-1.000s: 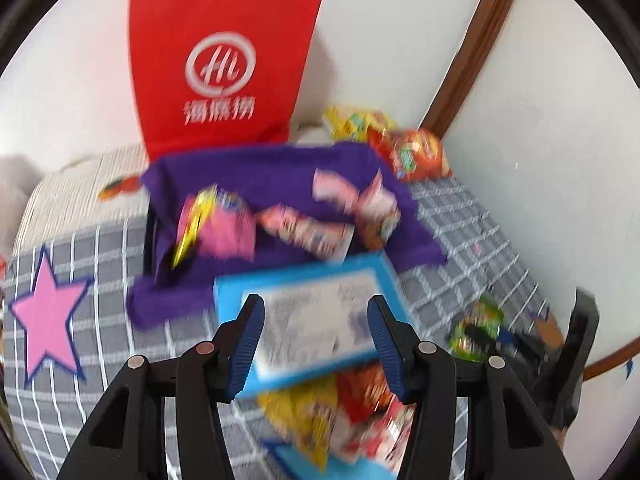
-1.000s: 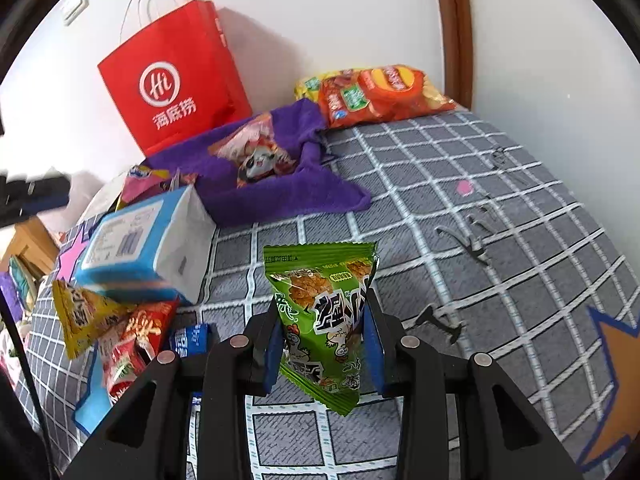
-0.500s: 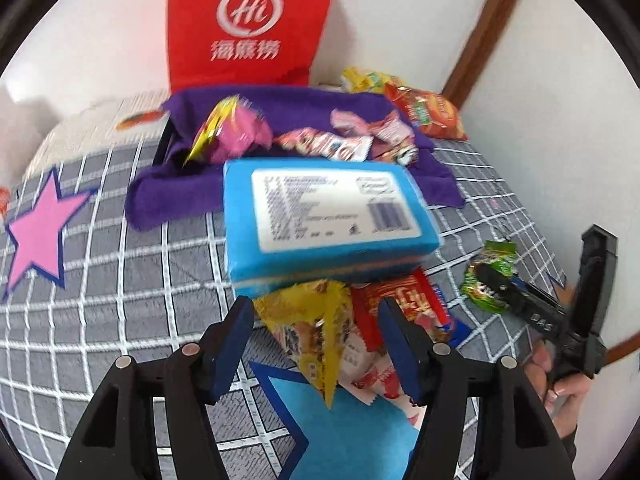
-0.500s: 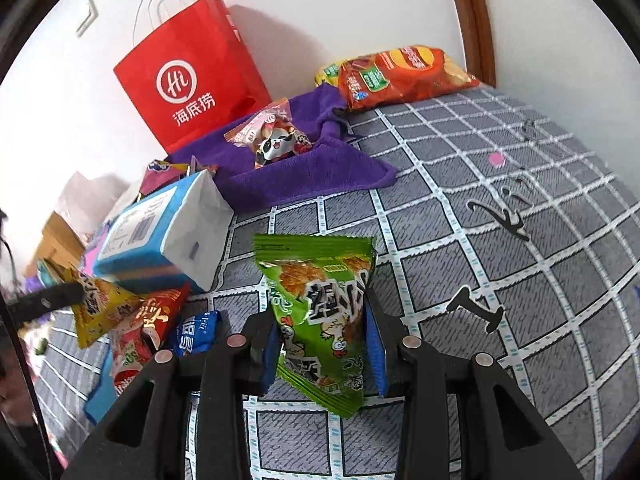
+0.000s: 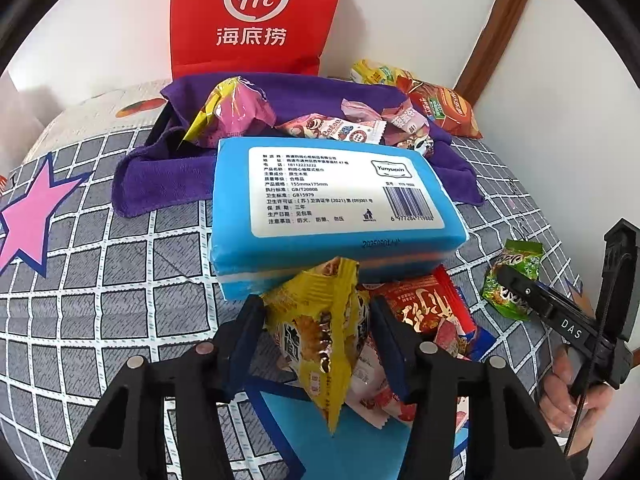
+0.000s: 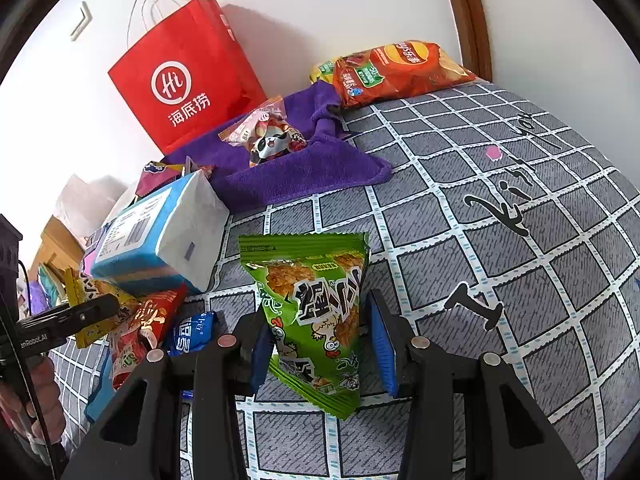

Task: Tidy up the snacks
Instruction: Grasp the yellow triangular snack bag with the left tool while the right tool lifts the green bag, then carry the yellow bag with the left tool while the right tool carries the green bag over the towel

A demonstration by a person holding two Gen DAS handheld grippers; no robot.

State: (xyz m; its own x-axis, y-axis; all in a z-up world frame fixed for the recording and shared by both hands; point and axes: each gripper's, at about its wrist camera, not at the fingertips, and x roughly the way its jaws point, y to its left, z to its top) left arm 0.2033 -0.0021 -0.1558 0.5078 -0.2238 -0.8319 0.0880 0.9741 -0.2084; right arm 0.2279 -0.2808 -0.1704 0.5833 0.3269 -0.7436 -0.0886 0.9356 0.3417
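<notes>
The left gripper (image 5: 318, 320) is pinching a crinkly yellow snack packet (image 5: 324, 336) just in front of the blue tissue pack (image 5: 332, 204). The right gripper (image 6: 316, 336) is clamping a glossy green snack pouch (image 6: 316, 312) above the checked bedspread (image 6: 500, 184), right of the snack pile.

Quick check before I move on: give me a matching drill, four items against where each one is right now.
Items:
1. green snack packet
2. yellow snack packet
3. blue tissue pack
4. panda snack packet

Places:
A. lying on the purple towel
B. between the left claw fingers
C. resting partly on the loose snack pile
D. between the right claw fingers

Pairs: 1-D, 2-B, 3-C, 4-A
</notes>
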